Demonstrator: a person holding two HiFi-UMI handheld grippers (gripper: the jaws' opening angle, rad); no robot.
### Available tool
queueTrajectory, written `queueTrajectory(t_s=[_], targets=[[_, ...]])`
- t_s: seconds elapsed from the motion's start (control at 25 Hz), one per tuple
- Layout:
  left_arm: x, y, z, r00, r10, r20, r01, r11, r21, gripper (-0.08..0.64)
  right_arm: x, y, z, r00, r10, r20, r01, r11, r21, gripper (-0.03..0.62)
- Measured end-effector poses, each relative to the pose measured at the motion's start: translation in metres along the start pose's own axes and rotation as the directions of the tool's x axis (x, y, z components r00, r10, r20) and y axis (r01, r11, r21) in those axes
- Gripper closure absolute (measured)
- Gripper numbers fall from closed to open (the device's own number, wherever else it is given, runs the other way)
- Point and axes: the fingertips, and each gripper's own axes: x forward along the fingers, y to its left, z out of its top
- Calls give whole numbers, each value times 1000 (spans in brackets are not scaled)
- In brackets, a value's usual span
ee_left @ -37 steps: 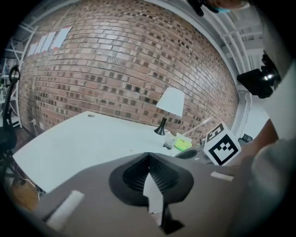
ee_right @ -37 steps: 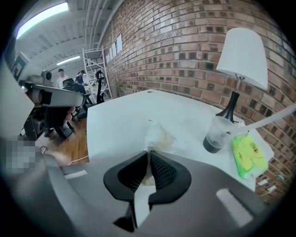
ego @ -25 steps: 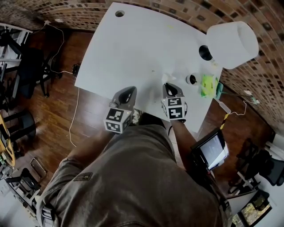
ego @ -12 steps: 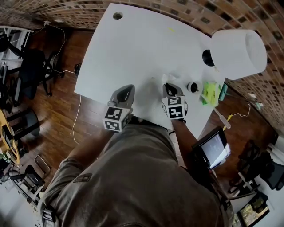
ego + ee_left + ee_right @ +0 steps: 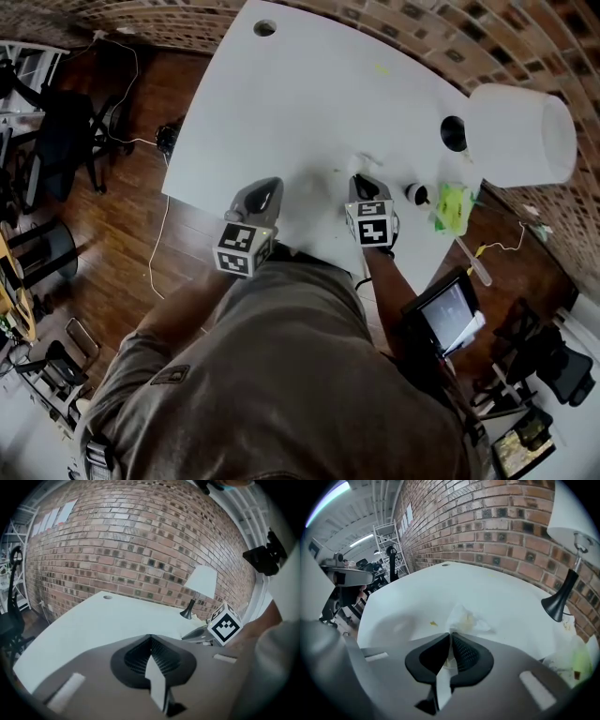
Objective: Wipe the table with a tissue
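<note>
A crumpled white tissue (image 5: 464, 618) with yellowish stains lies on the white table (image 5: 281, 103), and my right gripper (image 5: 451, 634) is shut on its near end. In the head view that gripper (image 5: 361, 180) points down at the tissue (image 5: 364, 165) near the table's front edge. A small yellow crumb (image 5: 433, 623) sits just left of the tissue. My left gripper (image 5: 270, 185) hovers beside it at the front edge. Its jaws are shut with nothing between them (image 5: 150, 638).
A lamp with a white shade (image 5: 520, 131) and black base (image 5: 453, 133) stands at the table's right end. Near it are a small black-and-white object (image 5: 415, 193) and a green bundle (image 5: 450, 206). A cable hole (image 5: 264, 28) is at the far corner. A brick wall runs behind the table.
Both grippers have sunk a little toward the table near its front edge. The tissue has stayed in the right gripper, and both pairs of jaws have stayed shut.
</note>
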Motion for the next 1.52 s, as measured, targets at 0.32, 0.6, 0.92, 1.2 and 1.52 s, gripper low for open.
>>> queueTrajectory(t_s=[0.32,0.6,0.92,1.2,1.52], targets=[[-13,23,-4,1000,25,10,-24,999,-42,558,17,31,18,999,48,-7,-48,998,-49,565],[-29,43,-8,997,73,16,-73,996,-44,558,24,84,29,990,143,-20,-144,983,-112,565],[-31,41,-7,999,51,11,-50,998,-33,558,23,92,29,987,159,-15,-160,984,-84,565],[-16,25,1,1000,8,5,-8,1000,20,558,11,30,13,999,43,-7,-43,999,7,565],[-4,11,3,1000,-21,5,20,999,36,558,-4,-14,-8,999,-42,-23,44,996,76,565]])
